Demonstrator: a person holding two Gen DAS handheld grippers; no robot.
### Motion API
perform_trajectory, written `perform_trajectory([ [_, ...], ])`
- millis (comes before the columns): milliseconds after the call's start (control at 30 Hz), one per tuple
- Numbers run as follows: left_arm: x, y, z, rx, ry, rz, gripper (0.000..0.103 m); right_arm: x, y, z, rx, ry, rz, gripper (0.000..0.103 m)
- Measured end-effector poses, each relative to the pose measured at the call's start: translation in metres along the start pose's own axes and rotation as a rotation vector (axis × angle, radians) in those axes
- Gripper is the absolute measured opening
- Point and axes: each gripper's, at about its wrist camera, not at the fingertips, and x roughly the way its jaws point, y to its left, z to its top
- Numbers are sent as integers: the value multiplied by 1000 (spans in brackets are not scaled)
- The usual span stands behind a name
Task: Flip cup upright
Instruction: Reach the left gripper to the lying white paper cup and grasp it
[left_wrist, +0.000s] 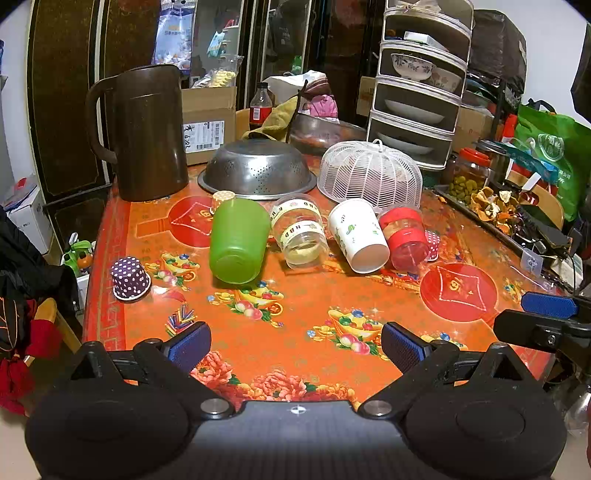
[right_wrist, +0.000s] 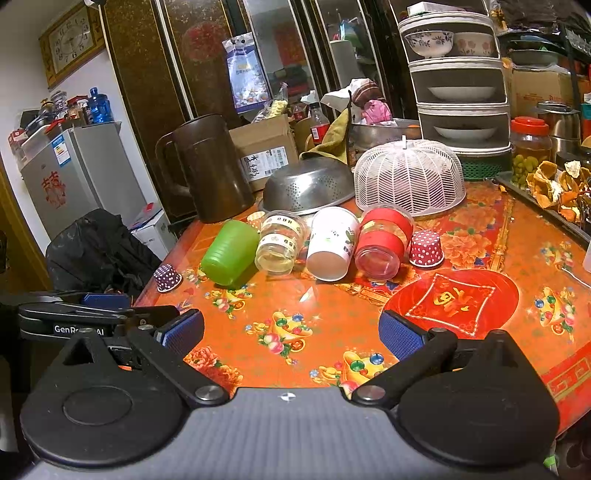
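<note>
Four cups lie on their sides in a row on the orange patterned table (left_wrist: 295, 314): a green plastic cup (left_wrist: 238, 242) (right_wrist: 229, 253), a clear cup with a label band (left_wrist: 301, 230) (right_wrist: 279, 242), a white paper cup (left_wrist: 358, 236) (right_wrist: 332, 243) and a clear cup with red bands (left_wrist: 404, 238) (right_wrist: 382, 242). Their bases face me. My left gripper (left_wrist: 295, 347) is open and empty, near the table's front edge, well short of the cups. My right gripper (right_wrist: 291, 332) is open and empty, also short of the cups.
Small polka-dot cups stand upside down: a purple one (left_wrist: 130, 278) at left and a red one (right_wrist: 426, 248) at right. Behind the row are a brown jug (left_wrist: 146, 133), a steel colander (left_wrist: 258, 170), a white mesh food cover (left_wrist: 371, 175) and a tiered dish rack (left_wrist: 419, 92).
</note>
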Motion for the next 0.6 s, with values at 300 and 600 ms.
perform_trajectory([
  [300, 5, -2, 2, -7, 16, -1, 100, 0, -6, -3, 10, 1, 1, 102],
  [600, 25, 2, 33, -107, 42, -114, 100, -3, -24, -6, 40, 0, -6, 102],
])
